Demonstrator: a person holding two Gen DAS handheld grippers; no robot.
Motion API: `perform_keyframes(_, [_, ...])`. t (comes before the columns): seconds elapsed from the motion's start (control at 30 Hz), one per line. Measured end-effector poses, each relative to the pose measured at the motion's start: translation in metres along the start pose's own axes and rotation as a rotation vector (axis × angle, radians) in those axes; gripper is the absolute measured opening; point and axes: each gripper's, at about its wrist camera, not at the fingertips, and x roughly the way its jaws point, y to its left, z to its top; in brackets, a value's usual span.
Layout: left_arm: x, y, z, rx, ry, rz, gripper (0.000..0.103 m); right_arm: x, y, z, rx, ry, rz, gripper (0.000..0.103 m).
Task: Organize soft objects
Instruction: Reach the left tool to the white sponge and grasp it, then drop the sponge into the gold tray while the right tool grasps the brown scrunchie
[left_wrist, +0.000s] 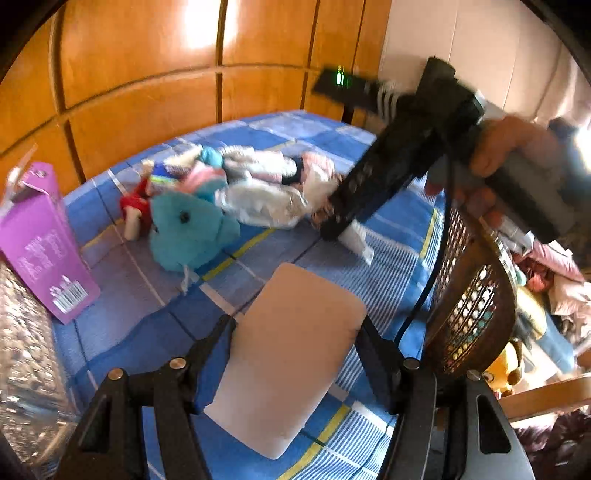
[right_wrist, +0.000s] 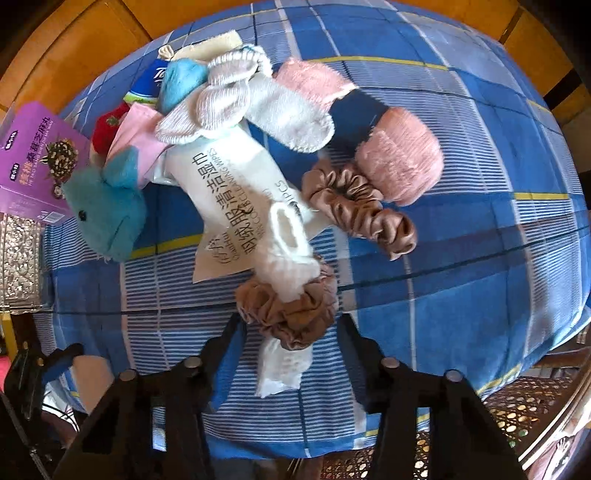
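Observation:
My left gripper is shut on a beige rectangular sponge pad and holds it above the blue checked bedspread. My right gripper is open, its jaws either side of a brown scrunchie with a white sock threaded through it. It also shows in the left wrist view, reaching down to the pile. The pile holds a teal plush whale, a white wipes pack, a second brown scrunchie, pink fuzzy socks and grey socks.
A purple box stands at the left by a glittery surface. A brown mesh basket with soft items stands at the bed's right edge. Wooden panels back the bed. Clothes and a yellow plush lie at the right.

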Motion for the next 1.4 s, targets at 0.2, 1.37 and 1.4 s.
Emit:
perform_keyframes(0.2, [-0.031,0.016,0.041,-0.054,-0.101,0.012,0.066,0.003,0.022,-0.009,-0.075,-0.051,-0.108,0.027])
perform_keyframes(1.37, [-0.188,0.255,-0.161,-0.911,-0.242,0.723,0.098,-0.041,0.04,-0.041,-0.152,-0.219,-0.08,0.018])
perform_keyframes(1.4, [-0.186,0.247,-0.163,-0.907,-0.231,0.719,0.099,-0.044,0.039,-0.042,-0.145,-0.239,-0.063,0.018])
